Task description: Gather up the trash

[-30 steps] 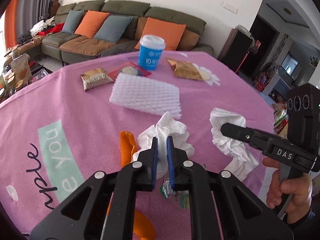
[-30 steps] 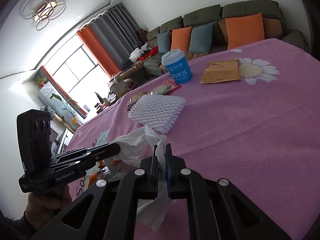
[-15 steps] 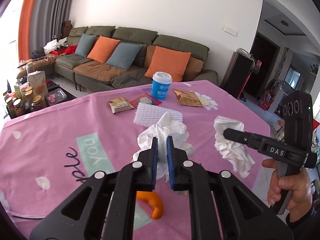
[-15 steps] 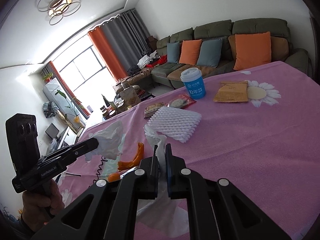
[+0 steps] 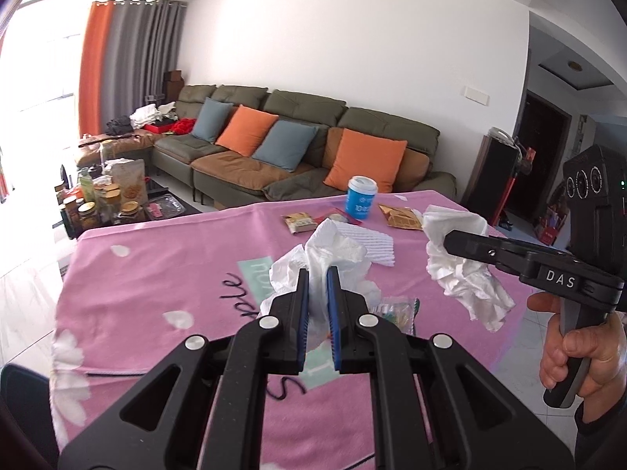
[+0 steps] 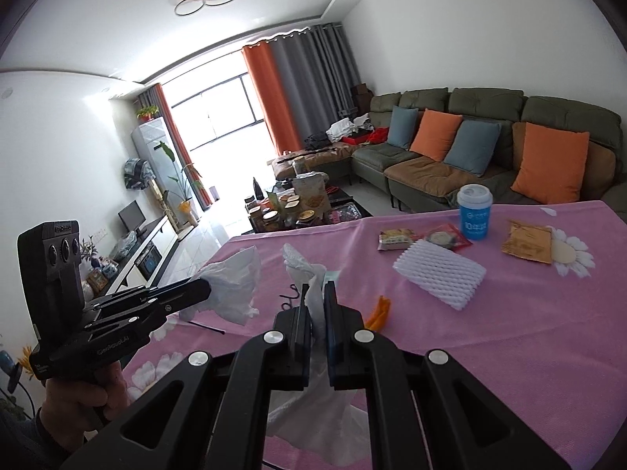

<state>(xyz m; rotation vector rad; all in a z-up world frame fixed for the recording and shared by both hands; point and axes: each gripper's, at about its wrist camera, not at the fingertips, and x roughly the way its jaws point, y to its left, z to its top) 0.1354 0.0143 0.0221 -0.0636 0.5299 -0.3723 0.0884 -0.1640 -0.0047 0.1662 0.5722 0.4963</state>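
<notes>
Here both grippers are held above the pink tablecloth (image 5: 164, 274), each clenched on its own wad of crumpled white tissue. The left gripper (image 5: 317, 274) pinches its tissue (image 5: 333, 246) between flat blue-lined pads, the soft creased paper billowing up and out over the fingertips; the right gripper (image 6: 315, 293) grips a second tissue (image 6: 301, 262), whose limp tail hangs below the black jaws. Each tool shows in the other's view — a blocky black handle with three round lenses, a hand (image 5: 576, 356) wrapped round the grip of the right one, and the left one held the same way by the left hand (image 6: 78, 399). Both wads hang clear of the cloth. On the woven cloth, printed with white daisies and dark cursive lettering, the rest of the litter lies apart: a rectangular sheet of white foam netting (image 6: 439, 278) with a ribbed, honeycomb surface, a curled strip of orange peel (image 6: 380, 309), a crinkled clear plastic wrapper (image 5: 395, 309) just beyond the left fingers, a flat brown paper packet (image 6: 527, 241), a small tan snack packet (image 6: 395, 239), a red-edged wrapper (image 6: 446, 237), and an upright blue paper cup (image 6: 474, 211) with a white lid. Beyond the table stands an olive sofa (image 5: 313, 149) with orange and grey-blue cushions.
</notes>
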